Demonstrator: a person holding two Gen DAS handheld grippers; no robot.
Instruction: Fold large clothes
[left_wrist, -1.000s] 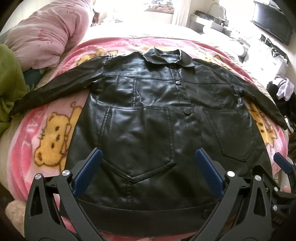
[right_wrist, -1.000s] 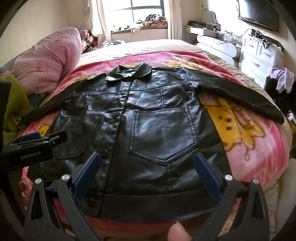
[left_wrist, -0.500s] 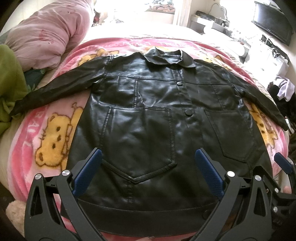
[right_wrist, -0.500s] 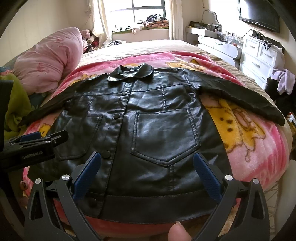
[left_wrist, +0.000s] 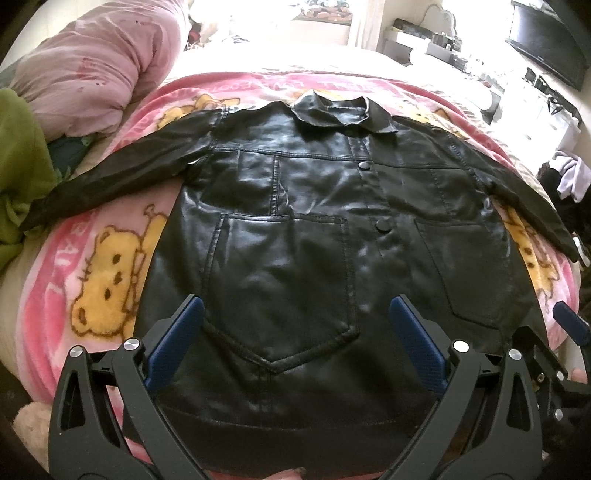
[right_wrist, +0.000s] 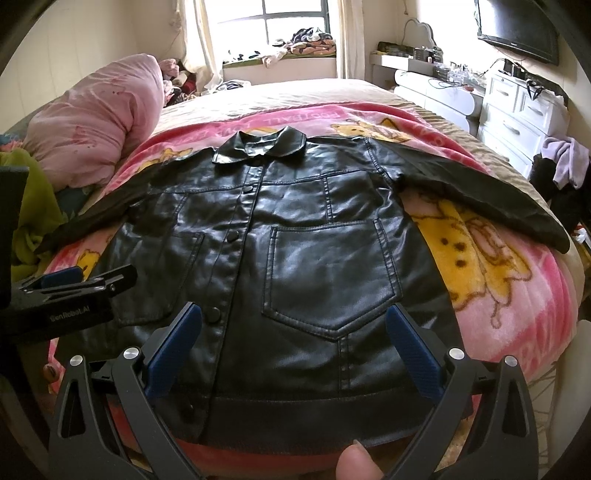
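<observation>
A black leather jacket (left_wrist: 306, 236) lies flat, front up and buttoned, on a pink cartoon-bear blanket (left_wrist: 92, 280) spread over the bed (right_wrist: 295, 92), collar (right_wrist: 258, 147) toward the window and both sleeves stretched out to the sides. The left hand-held gripper (left_wrist: 295, 328) hovers over the hem on the jacket's left half, its blue-padded jaws spread wide and empty. The right hand-held gripper (right_wrist: 293, 332) hovers near the hem below the right chest pocket (right_wrist: 332, 273), also wide apart and holding nothing. A pink duvet (right_wrist: 96, 136) is bunched beside the left sleeve, and a white dresser (right_wrist: 517, 118) stands past the bed's right side
</observation>
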